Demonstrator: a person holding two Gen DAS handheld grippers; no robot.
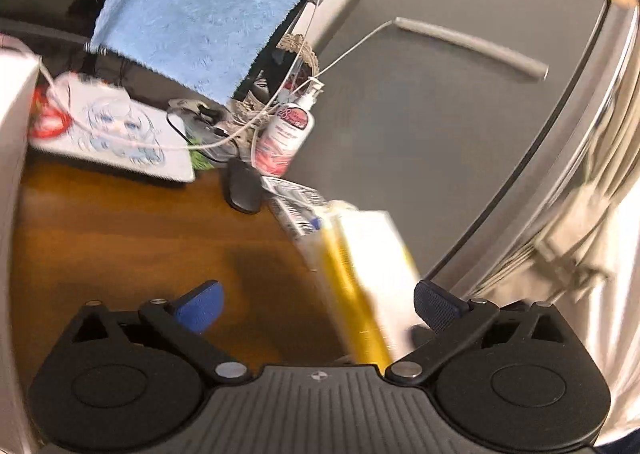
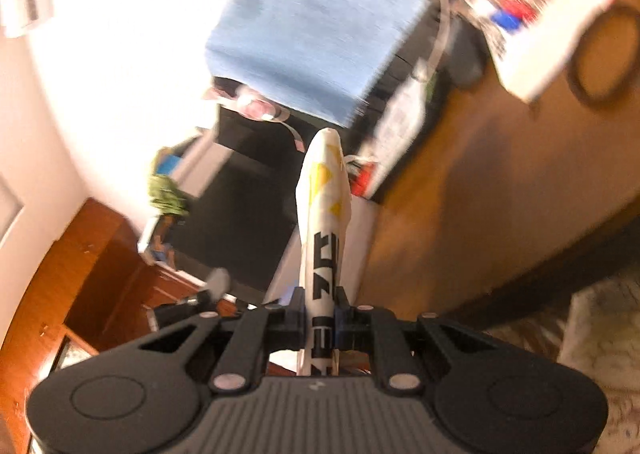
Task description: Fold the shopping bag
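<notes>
The shopping bag (image 2: 325, 222) is white with yellow shapes and black letters. In the right wrist view it stands out ahead as a narrow folded strip, and my right gripper (image 2: 322, 320) is shut on its near end. In the left wrist view a blurred white and yellow part of the bag (image 1: 368, 266) crosses between the blue pads (image 1: 202, 306) of my left gripper (image 1: 318, 308). That gripper is open, and the bag runs closer to its right pad without being pinched.
A brown wooden table (image 1: 120, 238) lies below. On it sit a printed white pad (image 1: 116, 134), a black mouse (image 1: 243, 190), a lotion bottle (image 1: 286, 134) and cables. A blue towel (image 1: 208, 10) hangs at the back. A grey panel (image 1: 440, 114) stands right.
</notes>
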